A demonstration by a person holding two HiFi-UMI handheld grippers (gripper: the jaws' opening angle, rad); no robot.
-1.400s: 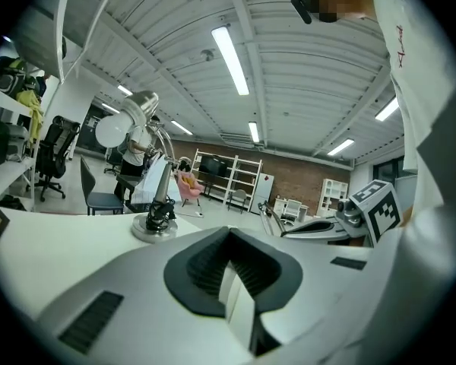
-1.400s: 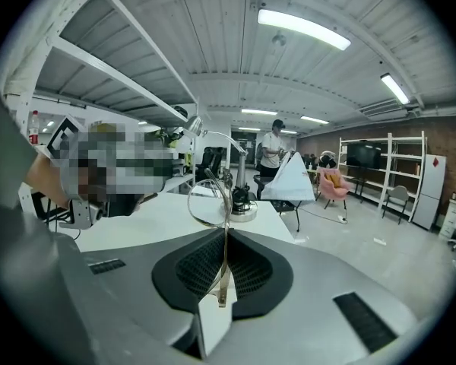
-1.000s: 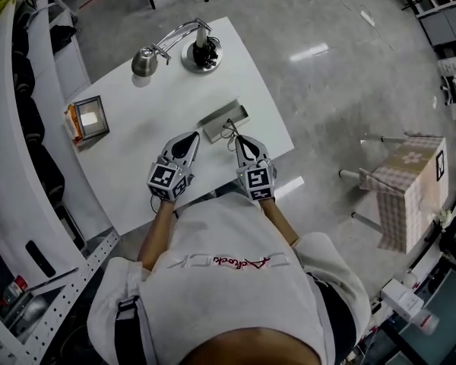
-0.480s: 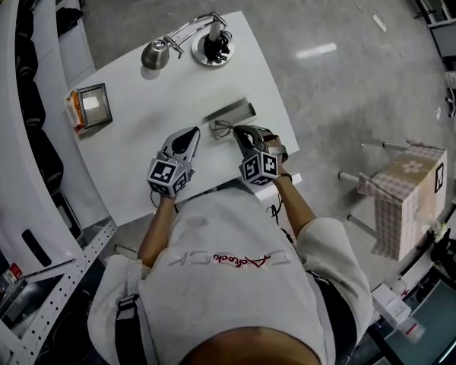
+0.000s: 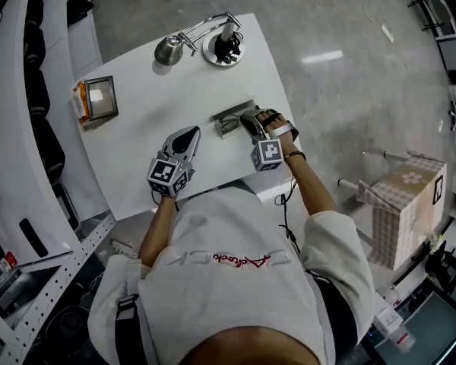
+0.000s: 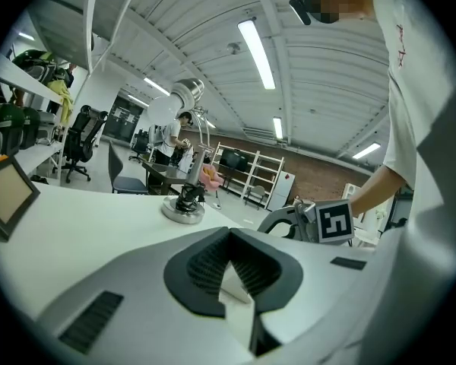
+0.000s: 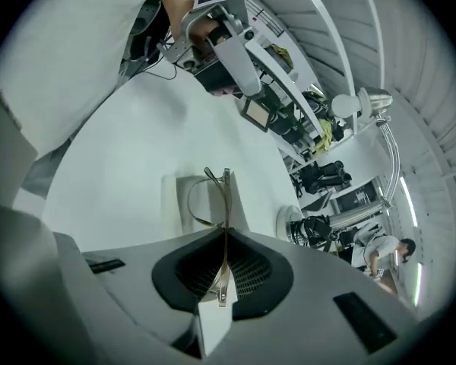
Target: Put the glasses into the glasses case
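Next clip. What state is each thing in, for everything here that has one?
Left tongs: shut, nothing between them.
Glasses case: open, lying on the table.
Glasses: gripped, held over the case, not yet let go.
Right tongs: shut on the glasses.
Desk lamp: standing on its base; lit or not, can't tell.

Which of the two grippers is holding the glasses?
The right gripper: its jaws clamp the thin wire-framed glasses; the left gripper is shut on nothing.
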